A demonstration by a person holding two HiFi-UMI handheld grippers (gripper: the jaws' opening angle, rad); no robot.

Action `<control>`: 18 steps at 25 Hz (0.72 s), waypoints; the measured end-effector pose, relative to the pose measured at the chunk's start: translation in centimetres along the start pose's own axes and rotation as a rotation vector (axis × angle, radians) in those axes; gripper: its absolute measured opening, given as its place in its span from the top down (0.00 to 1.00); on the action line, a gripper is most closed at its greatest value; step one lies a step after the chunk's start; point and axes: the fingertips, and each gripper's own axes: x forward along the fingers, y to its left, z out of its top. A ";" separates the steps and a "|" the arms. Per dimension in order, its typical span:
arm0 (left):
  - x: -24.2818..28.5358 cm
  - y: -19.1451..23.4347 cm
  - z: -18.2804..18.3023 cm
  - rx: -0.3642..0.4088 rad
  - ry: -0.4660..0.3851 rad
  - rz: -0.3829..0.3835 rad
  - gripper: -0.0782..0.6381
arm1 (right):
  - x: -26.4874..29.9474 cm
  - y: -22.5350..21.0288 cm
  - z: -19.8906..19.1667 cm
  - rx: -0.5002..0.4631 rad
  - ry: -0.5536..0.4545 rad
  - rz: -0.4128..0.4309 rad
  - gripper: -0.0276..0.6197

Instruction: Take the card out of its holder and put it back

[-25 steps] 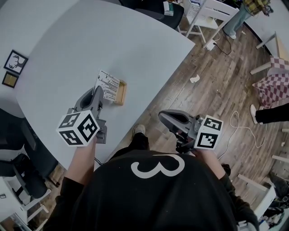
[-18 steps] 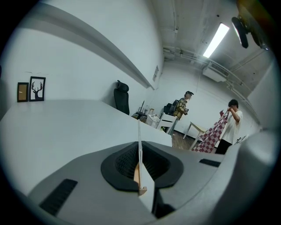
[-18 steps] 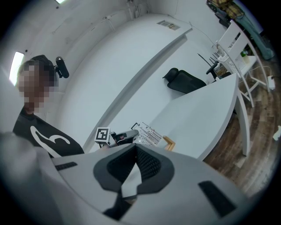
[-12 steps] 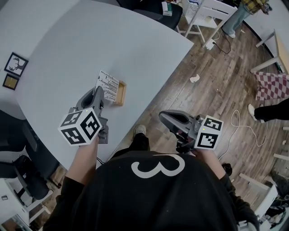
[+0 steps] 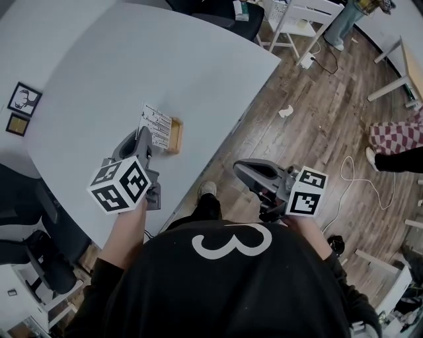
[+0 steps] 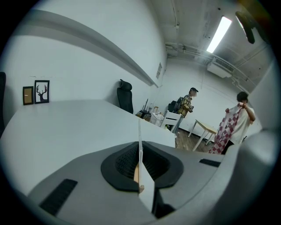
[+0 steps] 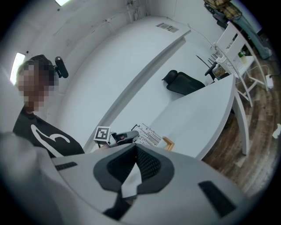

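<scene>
A white printed card (image 5: 157, 124) stands on edge against a small wooden holder (image 5: 176, 135) near the front rim of the grey table (image 5: 165, 59). My left gripper (image 5: 141, 136) is shut on the card's near edge. In the left gripper view the card (image 6: 139, 136) runs edge-on between the pads, with a bit of the holder (image 6: 136, 174) at its foot. I cannot tell whether the card sits in the slot. My right gripper (image 5: 239, 166) hangs over the wooden floor, off the table, shut and empty (image 7: 135, 149). From it I see the card (image 7: 147, 135) and the holder (image 7: 169, 143).
Two small framed pictures (image 5: 24, 99) lie at the table's left edge. A black office chair (image 5: 26, 237) stands left of me, and a white chair (image 5: 291, 20) beyond the table. A person with a checkered cloth (image 5: 396, 142) stands at the right.
The left gripper has tipped slightly while keeping its hold on the card. Card, holder and right gripper stay where they were.
</scene>
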 end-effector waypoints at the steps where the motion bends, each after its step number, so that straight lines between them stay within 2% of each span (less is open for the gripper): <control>1: 0.1 0.0 0.0 0.002 0.002 0.003 0.85 | -0.1 0.0 0.0 0.000 -0.001 -0.002 0.95; 11: 0.9 0.0 -0.4 -0.006 0.029 0.025 0.85 | -0.6 -0.4 -0.1 0.009 -0.012 -0.008 0.95; 18: 1.1 -0.3 -0.6 0.012 0.009 0.037 0.86 | -1.0 -0.8 -0.2 0.017 -0.015 -0.017 0.95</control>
